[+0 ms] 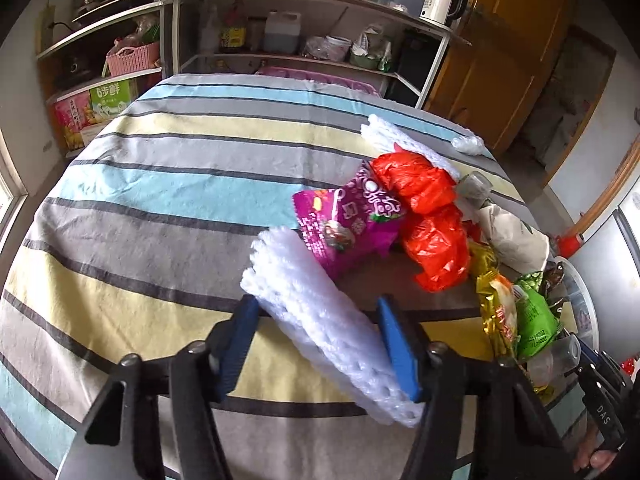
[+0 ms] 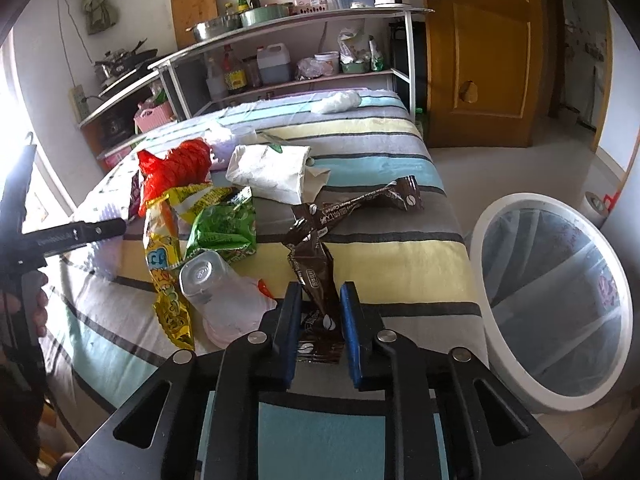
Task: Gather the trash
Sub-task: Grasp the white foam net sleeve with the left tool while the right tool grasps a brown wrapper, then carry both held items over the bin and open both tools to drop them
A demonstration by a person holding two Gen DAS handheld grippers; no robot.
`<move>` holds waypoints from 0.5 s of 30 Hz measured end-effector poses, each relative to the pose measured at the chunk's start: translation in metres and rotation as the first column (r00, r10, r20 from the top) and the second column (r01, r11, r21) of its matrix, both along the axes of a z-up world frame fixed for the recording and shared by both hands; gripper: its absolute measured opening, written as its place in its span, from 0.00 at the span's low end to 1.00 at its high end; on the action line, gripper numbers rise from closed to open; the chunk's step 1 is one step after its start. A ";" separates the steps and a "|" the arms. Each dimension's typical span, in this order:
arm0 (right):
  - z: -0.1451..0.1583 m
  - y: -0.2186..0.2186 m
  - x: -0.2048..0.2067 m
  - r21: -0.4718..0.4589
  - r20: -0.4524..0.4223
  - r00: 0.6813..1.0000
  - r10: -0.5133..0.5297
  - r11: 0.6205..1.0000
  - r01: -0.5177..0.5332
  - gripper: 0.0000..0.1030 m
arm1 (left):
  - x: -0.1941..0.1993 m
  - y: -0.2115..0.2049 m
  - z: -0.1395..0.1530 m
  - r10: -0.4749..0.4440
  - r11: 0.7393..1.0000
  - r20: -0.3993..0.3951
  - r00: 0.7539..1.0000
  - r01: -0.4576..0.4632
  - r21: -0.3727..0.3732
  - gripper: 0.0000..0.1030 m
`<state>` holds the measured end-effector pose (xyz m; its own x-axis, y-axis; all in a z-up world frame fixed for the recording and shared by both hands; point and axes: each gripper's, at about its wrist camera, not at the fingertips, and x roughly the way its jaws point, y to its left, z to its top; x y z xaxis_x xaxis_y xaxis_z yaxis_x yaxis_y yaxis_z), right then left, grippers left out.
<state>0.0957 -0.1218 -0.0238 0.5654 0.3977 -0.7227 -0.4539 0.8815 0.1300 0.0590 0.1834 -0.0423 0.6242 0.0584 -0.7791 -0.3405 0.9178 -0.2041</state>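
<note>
A white foam mesh fruit sleeve [image 1: 320, 320] is seen lying slantwise between the blue pads of the left gripper [image 1: 318, 344], its near end pressed against the right-hand pad while the left-hand pad is met only at the sleeve's edge; the jaws stand fairly wide, and whether the sleeve is truly clamped cannot be told. Just beyond it, on the striped cloth of the table [image 1: 160, 184], a magenta snack packet [image 1: 344, 224], a crumpled red plastic bag [image 1: 424, 216] and a second white foam sleeve [image 1: 400, 140] are heaped together. A brown foil coffee sachet strip [image 2: 320, 264] is held upright between the pads of the right gripper [image 2: 320, 320], which are drawn in tight against its lower end; its upper length is bent away over the cloth. To the left of that gripper an overturned clear plastic cup [image 2: 216, 284], a green wrapper [image 2: 224, 232] and a yellow wrapper [image 2: 164, 264] are seen lying close together. A white round bin lined with clear plastic [image 2: 496, 280] stands on the floor beside the table, to the right of the right gripper.
</note>
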 end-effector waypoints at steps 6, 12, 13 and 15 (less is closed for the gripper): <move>0.005 -0.005 -0.007 0.019 0.013 1.000 0.000 1.000 0.000 0.20 | -0.005 -0.006 0.005 -0.023 1.000 0.022 0.999 0.023 -0.011 0.41; 0.018 -0.015 -0.014 0.054 0.046 0.999 -0.027 0.998 0.024 0.20 | -0.011 -0.021 0.014 -0.070 0.997 0.049 0.996 0.071 -0.002 0.34; 0.019 -0.016 -0.015 0.058 0.050 0.998 -0.031 0.998 0.028 0.20 | -0.012 -0.023 0.017 -0.076 0.997 0.058 0.995 0.076 0.006 0.34; 0.024 -0.019 -0.016 0.068 0.061 0.997 -0.041 0.997 0.037 0.20 | -0.014 -0.027 0.022 -0.088 0.996 0.072 0.994 0.088 0.012 0.31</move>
